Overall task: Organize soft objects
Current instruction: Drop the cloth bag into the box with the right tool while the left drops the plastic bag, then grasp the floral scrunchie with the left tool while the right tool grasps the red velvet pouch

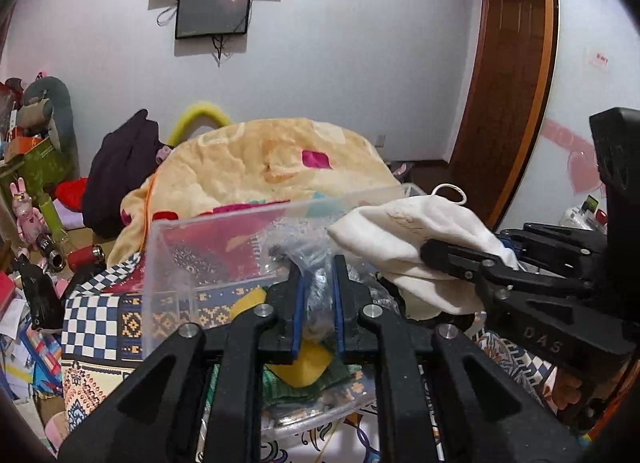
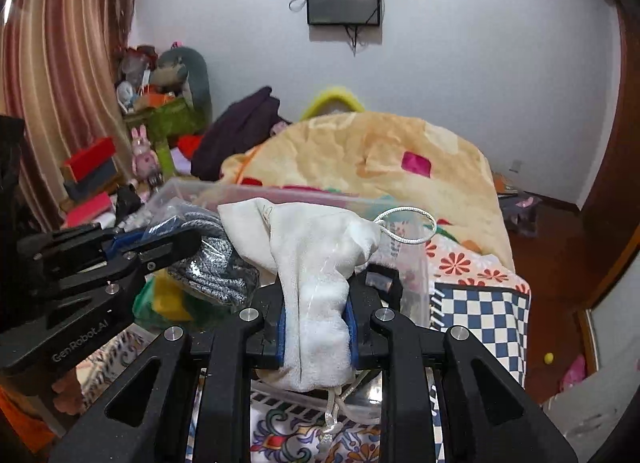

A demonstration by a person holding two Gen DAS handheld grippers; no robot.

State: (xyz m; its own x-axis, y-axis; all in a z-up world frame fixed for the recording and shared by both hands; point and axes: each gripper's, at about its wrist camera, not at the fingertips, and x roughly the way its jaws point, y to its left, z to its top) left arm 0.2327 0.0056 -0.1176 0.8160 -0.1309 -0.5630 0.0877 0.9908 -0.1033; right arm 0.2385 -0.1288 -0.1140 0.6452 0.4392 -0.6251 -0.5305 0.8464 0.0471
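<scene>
Pinched between the 2 blue-padded fingers [image 2: 349, 327] of the right gripper [image 2: 316, 327]: a white drawstring pouch [image 2: 316, 263], closed on its lower half, the upper half flopping forward over the clear plastic bin [image 2: 416, 287], its silver cord loop [image 2: 406, 225] hanging out past the far rim. Clamped nearly shut in the left gripper [image 1: 320, 299]: a clear plastic bag [image 1: 316, 259] with a grey knit item [image 2: 218, 263] inside, held low over the same bin, just beside the pouch and apparently touching it. Already in the bin, by the look of it: something yellow [image 1: 310, 363] and something green under the 2 held pieces. Best done 1 at a time, probably: lower the bagged knit first, pressing it down against the yellow and green layer before letting go, so the slippery film does not slide back up the wall. Then bring the pouch down flat beside it, folding the floppy top inward and tucking the cord loop below the rim rather than leaving it draped outside. Worth keeping both grips light yet firm: soft cloth compresses and can slip free. Worth watching too: the bin sits on a patterned bedspread [image 2: 480, 303], not a firm surface, so likely to tip under a hard downward push. Beyond, a peach quilt [image 2: 380, 155] heaped on the bed.
</scene>
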